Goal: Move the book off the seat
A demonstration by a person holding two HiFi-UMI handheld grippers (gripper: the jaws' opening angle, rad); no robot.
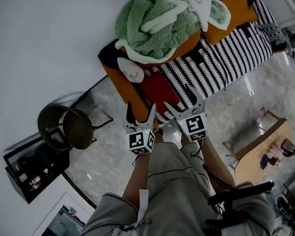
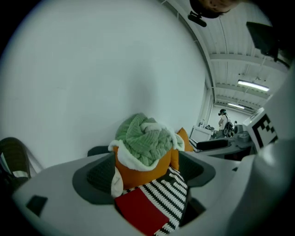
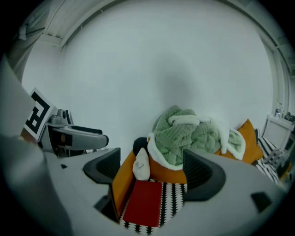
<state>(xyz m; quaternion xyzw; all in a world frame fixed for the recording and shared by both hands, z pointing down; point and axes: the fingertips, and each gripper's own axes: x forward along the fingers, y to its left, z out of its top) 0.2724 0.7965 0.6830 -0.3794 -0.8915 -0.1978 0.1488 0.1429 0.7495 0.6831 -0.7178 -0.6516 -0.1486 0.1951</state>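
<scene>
Grey shorts (image 1: 182, 202) and two bare forearms fill the bottom of the head view, and just past them are the two claws I am steering. The left gripper (image 1: 140, 107) and the right gripper (image 1: 178, 98) sit side by side, each carrying its marker cube and pointing at the near end of the seat (image 1: 226, 60). In its own view, the left claw's dark padded jaws are spread wide with nothing caught between them. The right claw is just as wide open and just as empty. The red book (image 1: 159, 91) lies flat on the black-and-white striped cushion at the near end of the seat, beside the orange side panel (image 1: 124, 91). It shows in the gap between both pairs of jaws and neither pair touches it. Just behind the book a small white bundle (image 1: 130, 69) leans against the orange backrest. A heaped green knitted blanket (image 1: 153, 25) with white fleece trim covers the cushions beyond. An orange pillow (image 1: 233, 15) pokes out at the far end. To my left, a dark round stool (image 1: 64, 127) stands on the pale marble floor (image 1: 247, 111) near the white wall. To my right, a light wooden table (image 1: 262, 152) holds a few small items too small to tell apart.
</scene>
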